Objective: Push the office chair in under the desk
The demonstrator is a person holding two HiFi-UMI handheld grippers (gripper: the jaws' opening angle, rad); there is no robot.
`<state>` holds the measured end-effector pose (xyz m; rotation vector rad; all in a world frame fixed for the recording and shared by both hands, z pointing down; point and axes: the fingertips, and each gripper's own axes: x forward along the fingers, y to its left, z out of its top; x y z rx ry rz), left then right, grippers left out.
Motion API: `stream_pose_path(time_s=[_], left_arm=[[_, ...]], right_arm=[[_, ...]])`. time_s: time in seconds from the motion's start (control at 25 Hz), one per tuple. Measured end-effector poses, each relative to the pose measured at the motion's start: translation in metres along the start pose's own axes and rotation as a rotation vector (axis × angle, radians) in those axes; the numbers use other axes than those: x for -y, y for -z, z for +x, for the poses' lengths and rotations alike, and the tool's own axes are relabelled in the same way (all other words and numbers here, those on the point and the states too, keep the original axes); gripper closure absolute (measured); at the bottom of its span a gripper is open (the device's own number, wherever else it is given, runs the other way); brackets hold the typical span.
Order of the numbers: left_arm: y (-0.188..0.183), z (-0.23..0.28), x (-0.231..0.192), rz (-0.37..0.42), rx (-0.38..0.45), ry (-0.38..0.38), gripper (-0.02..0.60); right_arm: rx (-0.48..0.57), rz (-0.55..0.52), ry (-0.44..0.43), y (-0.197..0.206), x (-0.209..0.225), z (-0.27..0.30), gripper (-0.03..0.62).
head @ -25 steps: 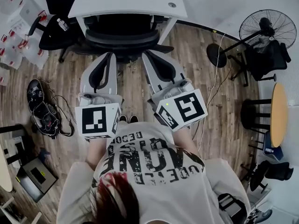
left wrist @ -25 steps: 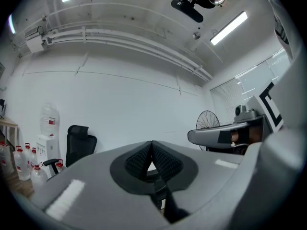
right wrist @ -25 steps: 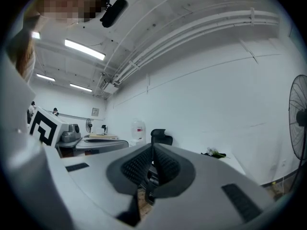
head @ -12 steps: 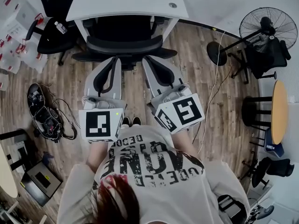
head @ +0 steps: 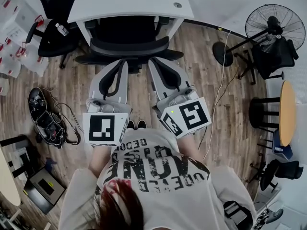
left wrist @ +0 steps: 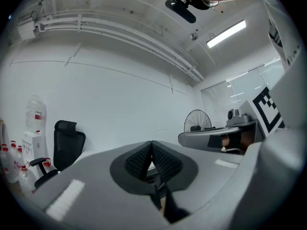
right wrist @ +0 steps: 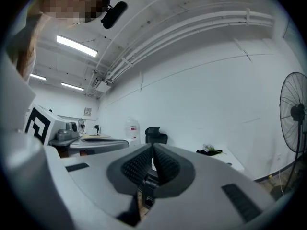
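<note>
The black office chair [head: 129, 46] sits tucked under the white desk [head: 129, 1], with only its mesh back and arms showing. Both grippers point at the chair's back from the near side. My left gripper [head: 122, 63] is shut with nothing between its pads, its tip just short of the backrest's left part. My right gripper [head: 154, 61] is shut and empty too, beside the backrest's right part. I cannot tell whether either tip touches the chair. In the left gripper view the left gripper's ribbed pads [left wrist: 152, 152] meet. The right gripper's ribbed pads [right wrist: 152, 153] meet in the right gripper view.
A second black chair [head: 55, 32] stands left of the desk. A floor fan [head: 273, 28] and cable run along the right. A bag with tangled cables [head: 45, 119] lies on the wood floor at left. A round table [head: 288, 116] and stools stand at the far right.
Both grippers have drifted slightly down and right in the head view, the left one closing in on the right. The chair stays under the desk and the jaws stay shut.
</note>
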<state>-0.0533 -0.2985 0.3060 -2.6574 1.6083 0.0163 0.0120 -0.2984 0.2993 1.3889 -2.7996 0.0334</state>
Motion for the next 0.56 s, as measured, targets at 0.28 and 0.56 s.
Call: stream_pose_path(time_s=[0.28,0.56], left_arm=[[0.002,-0.0014,-0.0016,-0.012,-0.007,-0.007,0.569],[0.0044,-0.004,-0.0077,-0.02,-0.017,-0.016,0.569]], right_arm=[[-0.006,-0.004,-0.003,0.0012,-0.0018,0.0004,0.574],[-0.011,-0.001,-0.005,0.0031,-0.0058,0.0047,0.574]])
